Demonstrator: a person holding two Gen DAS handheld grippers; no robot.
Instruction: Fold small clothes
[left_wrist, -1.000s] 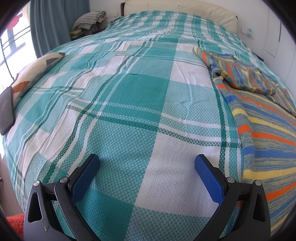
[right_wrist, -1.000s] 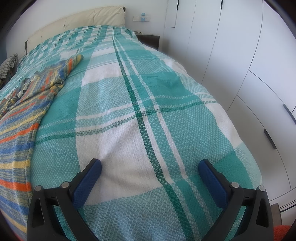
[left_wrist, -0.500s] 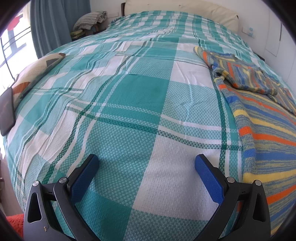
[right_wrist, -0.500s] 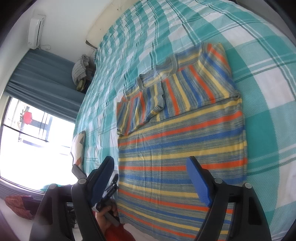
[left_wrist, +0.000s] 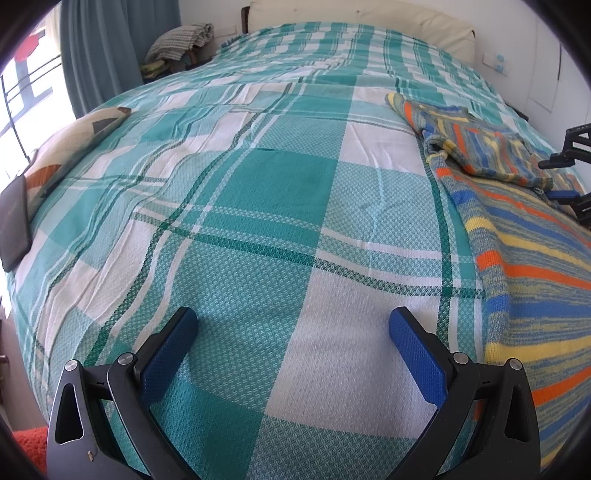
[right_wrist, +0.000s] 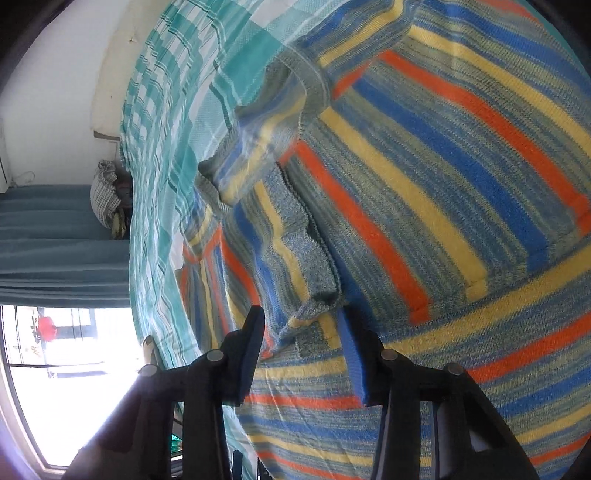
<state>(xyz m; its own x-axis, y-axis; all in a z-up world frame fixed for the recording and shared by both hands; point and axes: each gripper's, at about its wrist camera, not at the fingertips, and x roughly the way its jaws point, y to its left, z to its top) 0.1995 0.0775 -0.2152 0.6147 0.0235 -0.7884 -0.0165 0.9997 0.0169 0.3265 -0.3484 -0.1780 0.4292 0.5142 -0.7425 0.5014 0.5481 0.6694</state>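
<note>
A knitted sweater (left_wrist: 535, 258) with blue, orange and yellow stripes lies spread on the right of the checked green bedspread (left_wrist: 277, 192). One sleeve is folded across its chest. In the right wrist view the sweater (right_wrist: 443, 166) fills the frame. My right gripper (right_wrist: 303, 328) is low over it and its jaws are closing. The sleeve cuff (right_wrist: 317, 295) lies between the blue pads, and I see no firm pinch. The right gripper (left_wrist: 557, 177) also shows at the right edge of the left wrist view. My left gripper (left_wrist: 293, 321) hovers open over bare bedspread, left of the sweater, with nothing in it.
A patterned pillow (left_wrist: 74, 147) and a dark flat slab (left_wrist: 14, 221) lie at the bed's left edge. A folded blanket (left_wrist: 181, 40) sits on a stand by the blue curtain (left_wrist: 103, 55). The cream headboard (left_wrist: 369, 22) is at the far end. A bright window (right_wrist: 74, 369) is beyond.
My right gripper swung from bare bedspread onto the sweater, rolled, and narrowed its jaws around the sleeve cuff. It now shows in the left wrist view. The left gripper stayed put.
</note>
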